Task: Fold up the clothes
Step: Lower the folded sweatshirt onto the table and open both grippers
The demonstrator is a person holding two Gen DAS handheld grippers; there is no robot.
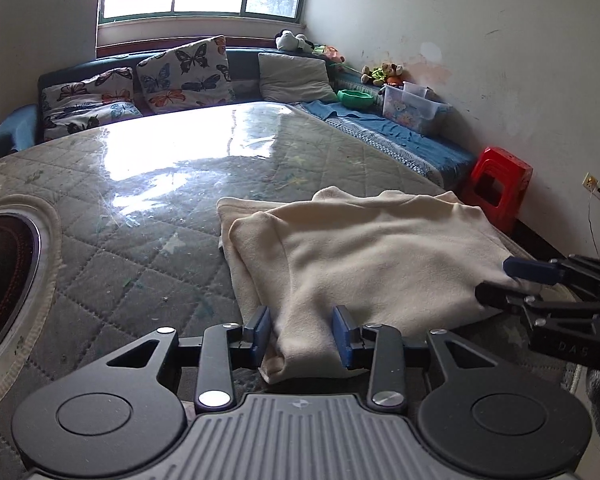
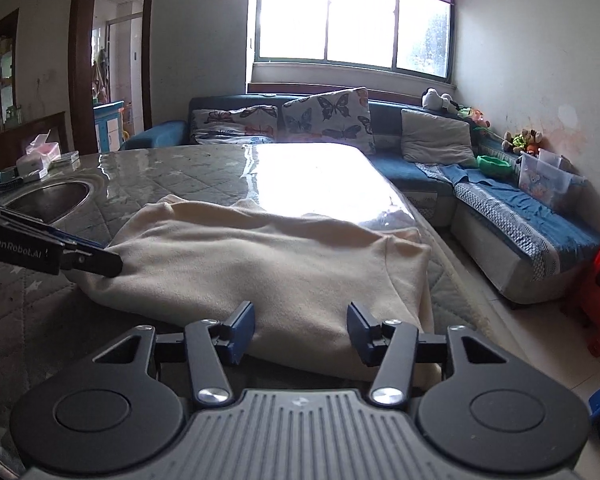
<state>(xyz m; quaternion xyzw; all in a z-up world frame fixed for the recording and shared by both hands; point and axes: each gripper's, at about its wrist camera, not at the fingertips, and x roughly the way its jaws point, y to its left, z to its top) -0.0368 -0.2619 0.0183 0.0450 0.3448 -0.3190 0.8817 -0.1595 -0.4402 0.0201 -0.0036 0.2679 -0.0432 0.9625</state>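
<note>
A cream garment [image 1: 364,256] lies folded on the quilted table top [image 1: 148,248] under clear plastic. My left gripper [image 1: 302,334] is open, its blue pads straddling the garment's near corner. The right gripper [image 1: 512,284] shows at the right edge of the left wrist view, its fingers at the garment's right edge. In the right wrist view the garment [image 2: 260,264] fills the middle. My right gripper [image 2: 300,330] is open with its jaws either side of the near edge. The left gripper [image 2: 108,260] touches the garment's left edge there.
A round inset burner [image 1: 4,276] sits in the table at the left. A blue sofa [image 2: 520,224] with butterfly pillows [image 1: 184,76] wraps the far and right sides. A red stool [image 1: 496,184] stands by the wall. A tissue box [image 2: 40,152] sits at the table's far left.
</note>
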